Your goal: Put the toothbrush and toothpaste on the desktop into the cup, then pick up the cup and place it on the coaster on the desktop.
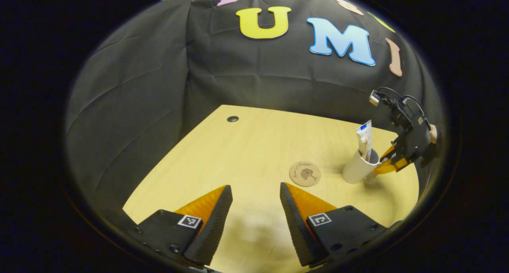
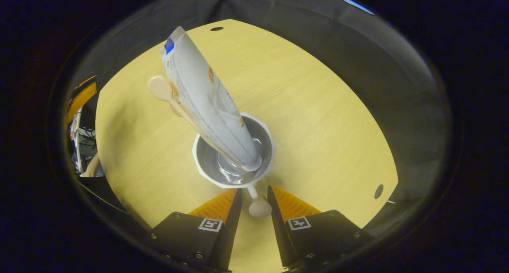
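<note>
Toothpaste (image 2: 206, 98) and toothbrush (image 2: 161, 89) lean in the cup (image 2: 210, 173) on the worktop (image 2: 318, 106); the right hand-held gripper (image 2: 254, 205) straddles its handle (image 2: 258, 205), fingers apart, ready for the coaster (image 1: 304, 173); the left hand-held gripper (image 1: 255, 209) waits open.

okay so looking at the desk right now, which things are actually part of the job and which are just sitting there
Part of the job: cup, toothpaste and toothbrush standing in it, coaster, right gripper at the cup's handle.

Just there: left gripper, open and holding nothing; cable hole in the desktop.
</note>
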### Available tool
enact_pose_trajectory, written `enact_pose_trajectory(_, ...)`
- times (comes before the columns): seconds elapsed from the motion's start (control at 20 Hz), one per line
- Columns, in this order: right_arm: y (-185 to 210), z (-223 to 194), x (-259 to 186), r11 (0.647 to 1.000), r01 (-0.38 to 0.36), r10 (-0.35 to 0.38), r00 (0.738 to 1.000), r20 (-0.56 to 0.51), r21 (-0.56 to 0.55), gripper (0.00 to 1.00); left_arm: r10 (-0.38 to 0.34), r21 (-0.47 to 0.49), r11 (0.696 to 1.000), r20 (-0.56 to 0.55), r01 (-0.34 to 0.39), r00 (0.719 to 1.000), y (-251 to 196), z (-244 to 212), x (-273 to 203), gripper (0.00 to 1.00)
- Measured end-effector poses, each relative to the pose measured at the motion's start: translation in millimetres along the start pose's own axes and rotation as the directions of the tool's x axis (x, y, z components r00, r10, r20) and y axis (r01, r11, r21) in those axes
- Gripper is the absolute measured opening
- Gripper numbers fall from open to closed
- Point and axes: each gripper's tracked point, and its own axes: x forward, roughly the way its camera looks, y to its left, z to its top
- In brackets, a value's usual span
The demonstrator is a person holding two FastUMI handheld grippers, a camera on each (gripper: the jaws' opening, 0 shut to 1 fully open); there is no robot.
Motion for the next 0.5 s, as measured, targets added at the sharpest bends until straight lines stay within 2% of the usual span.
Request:
enact_pose_trajectory(0.1,1,1,4,1.000,-0.011,0.011,1.000,-0.005,0.000,0.46,0.001,-0.001,1.000,-0.011,-0.001,1.000,0,-5,2,0.89)
enact_pose_trajectory(0.3,7,-2,10,0.999,-0.040,0.040,0.999,-0.023,-0.012,0.45,-0.001,0.003,1.000,-0.024,0.001,1.000,-1,-7,4,0.88)
enact_pose_trajectory(0.35,6,-3,10,0.999,-0.031,0.031,0.999,-0.024,-0.015,0.49,-0.001,0.003,1.000,-0.027,0.001,1.000,-1,-7,5,0.88)
enact_pose_trajectory(0.5,10,-4,13,0.998,-0.055,0.055,0.998,-0.038,0.001,0.29,0.003,0.003,1.000,-0.030,-0.002,1.000,-2,-10,5,0.89)
